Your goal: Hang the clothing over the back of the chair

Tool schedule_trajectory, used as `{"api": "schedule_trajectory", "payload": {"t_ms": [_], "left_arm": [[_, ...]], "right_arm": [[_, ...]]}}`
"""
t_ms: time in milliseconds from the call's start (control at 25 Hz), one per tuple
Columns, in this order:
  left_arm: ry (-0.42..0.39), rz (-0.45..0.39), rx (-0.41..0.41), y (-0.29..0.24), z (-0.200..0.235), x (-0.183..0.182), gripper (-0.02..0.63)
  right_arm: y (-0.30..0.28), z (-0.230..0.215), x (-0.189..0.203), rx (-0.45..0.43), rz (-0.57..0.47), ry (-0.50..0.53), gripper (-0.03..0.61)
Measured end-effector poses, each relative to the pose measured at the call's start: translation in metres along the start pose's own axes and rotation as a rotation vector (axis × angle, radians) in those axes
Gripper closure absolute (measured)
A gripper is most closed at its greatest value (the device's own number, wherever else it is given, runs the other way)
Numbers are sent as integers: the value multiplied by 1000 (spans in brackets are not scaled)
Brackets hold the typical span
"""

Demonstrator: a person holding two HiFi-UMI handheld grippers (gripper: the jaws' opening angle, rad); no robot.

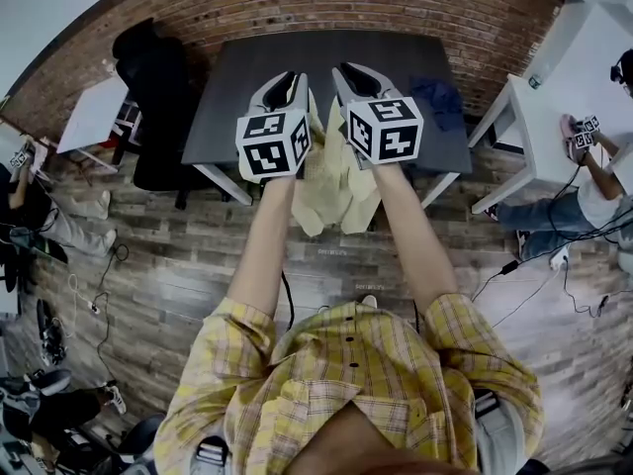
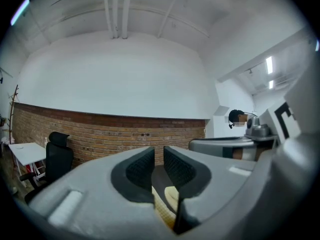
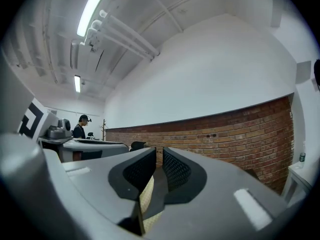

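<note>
Garment point(image 1: 341, 191) = pale yellow, thin, soft-looking cloth, no print visible. It hangs in the air btwn and below both grippers, in front of the near edge of the dark grey table point(image 1: 247, 77), w/ the wood floor point(image 1: 326, 265) behind it. Top is bunched where it's gripped. The rest drops in long vertical folds, and the lower edge ends in a few uneven flaps.

L gripper point(image 1: 287, 77): jaws clenched on the garment. In the left gripper view a yellow fold sits low btwn the pads, w/ only a narrow slit at the tips. R gripper point(image 1: 354, 70): same, jaws nipped onto a yellow fold, and a fine grid texture shows up close. Both grippers sit side by side, close together, pointing level toward the brick wall point(image 1: 396, 8).

Black chair point(image 1: 158, 97) stands by the table's left end, well apart from the garment. The person's arms are stretched fwd, in a yellow plaid shirt point(image 1: 346, 374).
</note>
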State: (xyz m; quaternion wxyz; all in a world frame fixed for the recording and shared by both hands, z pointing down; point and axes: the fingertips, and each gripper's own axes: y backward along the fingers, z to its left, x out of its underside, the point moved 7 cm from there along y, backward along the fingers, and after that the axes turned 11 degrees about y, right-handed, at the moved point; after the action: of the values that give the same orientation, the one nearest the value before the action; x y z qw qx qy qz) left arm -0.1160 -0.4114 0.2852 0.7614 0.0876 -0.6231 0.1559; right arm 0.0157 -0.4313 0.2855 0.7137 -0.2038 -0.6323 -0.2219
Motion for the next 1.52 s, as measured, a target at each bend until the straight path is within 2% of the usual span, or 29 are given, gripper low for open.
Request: {"api": "schedule_trajectory", "payload": {"t_ms": [240,400,760,1040,1320,1520], "left_arm": [[-7,-30,9,33,-13,2,571],[4,-20,-8,50,-18,8,615],[8,-34,-12,91,-29,21,615],[-39,-43,23,116,-52,27,615],[-49,-63,56,135,-75,29,615],[-37,-75,60,153,-85,35,615]], "right_arm": [[27,15,-2,8,-25,5,586],[42,28,-2,15,-31,9,588],[83,58,-14,17,-72,41,588],[111,78,-12,31,-73,63,588],[140,89,-12,52,-99,7,588],[157,92,-6,85,-98,7,588]]}}
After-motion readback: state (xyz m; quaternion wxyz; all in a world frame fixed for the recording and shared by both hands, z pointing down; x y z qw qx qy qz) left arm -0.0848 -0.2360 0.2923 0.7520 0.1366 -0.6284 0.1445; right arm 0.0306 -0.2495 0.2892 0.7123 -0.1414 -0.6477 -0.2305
